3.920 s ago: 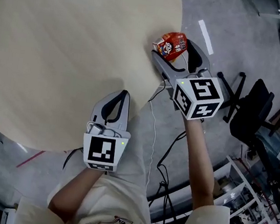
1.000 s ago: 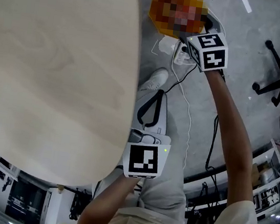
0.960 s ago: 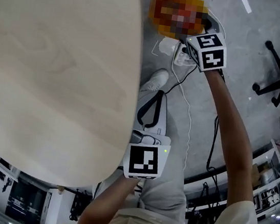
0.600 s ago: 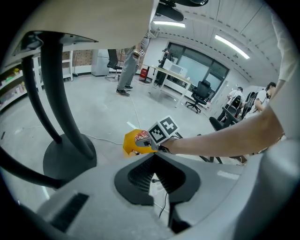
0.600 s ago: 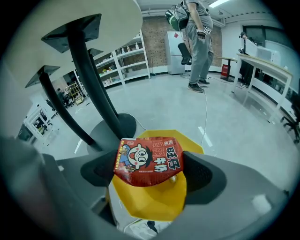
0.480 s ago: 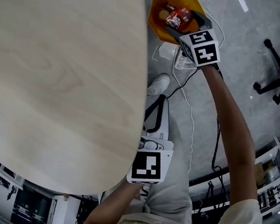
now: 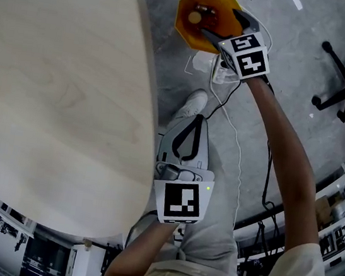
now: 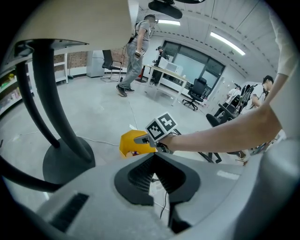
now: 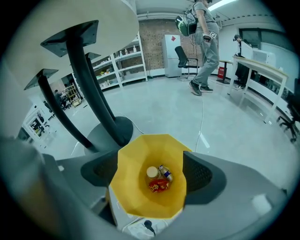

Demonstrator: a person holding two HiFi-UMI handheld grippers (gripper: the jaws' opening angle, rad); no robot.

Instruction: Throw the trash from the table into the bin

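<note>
A yellow bin (image 7: 200, 10) stands on the grey floor past the round wooden table (image 7: 59, 86). My right gripper (image 7: 217, 20) hangs over its mouth, open and empty. In the right gripper view the bin (image 9: 140, 159) gapes between the spread jaws of the right gripper (image 9: 151, 176). A red snack packet (image 9: 159, 186) lies at its bottom beside a small bottle (image 9: 165, 172) and a pale round lid (image 9: 152, 172). My left gripper (image 7: 194, 119) is shut on nothing, low beside the table's edge. From the left gripper (image 8: 154, 157) the bin (image 8: 131, 143) shows ahead.
A white power strip and cables (image 7: 217, 70) lie on the floor next to the bin. An office chair base (image 7: 341, 69) stands at the right. The table's dark pedestal (image 9: 110, 129) rises just behind the bin. People stand far off in the room.
Half a second ago the red packet was between the right gripper's jaws above the bin. Now the jaws are apart and the packet lies inside the bin. The left gripper has stayed put.
</note>
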